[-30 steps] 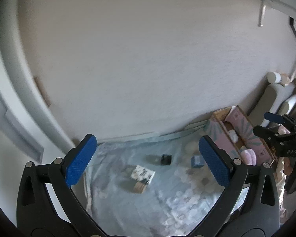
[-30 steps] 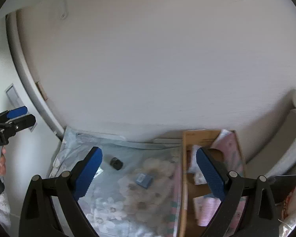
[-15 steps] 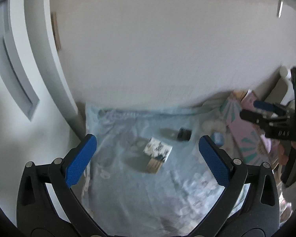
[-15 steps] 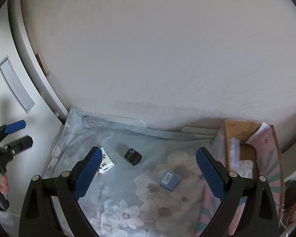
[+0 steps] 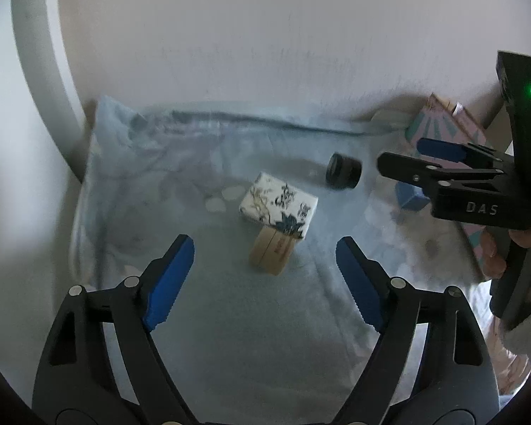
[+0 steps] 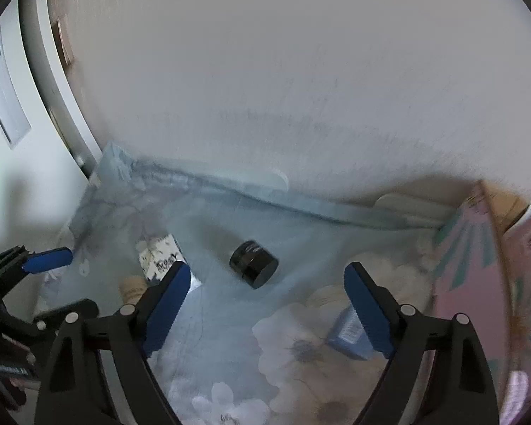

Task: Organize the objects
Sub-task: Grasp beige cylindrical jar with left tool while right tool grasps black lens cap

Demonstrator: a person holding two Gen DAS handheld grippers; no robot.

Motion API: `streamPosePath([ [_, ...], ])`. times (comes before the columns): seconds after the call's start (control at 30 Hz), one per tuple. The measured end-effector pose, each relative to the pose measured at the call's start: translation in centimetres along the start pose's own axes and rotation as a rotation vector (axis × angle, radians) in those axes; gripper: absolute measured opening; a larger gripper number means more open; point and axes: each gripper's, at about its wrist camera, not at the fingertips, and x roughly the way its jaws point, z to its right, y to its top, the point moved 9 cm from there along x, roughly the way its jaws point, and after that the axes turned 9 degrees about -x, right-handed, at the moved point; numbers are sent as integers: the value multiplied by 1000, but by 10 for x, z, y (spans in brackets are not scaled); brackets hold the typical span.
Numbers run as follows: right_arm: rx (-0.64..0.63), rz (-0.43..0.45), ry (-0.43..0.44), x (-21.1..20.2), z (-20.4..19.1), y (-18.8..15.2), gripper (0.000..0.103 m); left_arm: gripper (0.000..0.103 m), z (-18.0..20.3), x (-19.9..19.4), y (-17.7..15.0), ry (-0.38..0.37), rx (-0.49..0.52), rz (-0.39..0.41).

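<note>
Both grippers now lower over the cloth (image 5: 230, 318) | left gripper (image 5: 265, 276) closing, nothing between (right gripper (image 6: 265, 297) likewise) | patterned box (image 5: 279, 205), black jar (image 6: 253, 264), blue box (image 6: 347, 329) still loose | carton (image 6: 478, 283) awaits.

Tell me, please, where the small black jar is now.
The black jar lies on its side on the floral cloth, between the patterned white box and the blue box.

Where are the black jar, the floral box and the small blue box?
black jar (image 6: 253, 264), right wrist view, its side wall.
floral box (image 5: 279, 205), left wrist view, its printed top.
small blue box (image 6: 348, 331), right wrist view, its labelled face.
</note>
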Motion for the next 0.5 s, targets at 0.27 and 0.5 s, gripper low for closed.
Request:
streamPosePath([
  [0.27, 36, -38, -2, 45, 1, -13, 75, 73, -5, 31, -9, -21, 17, -10],
  [0.5, 49, -31, -5, 61, 4, -12, 66, 69, -2, 43, -9, -26, 67, -10],
])
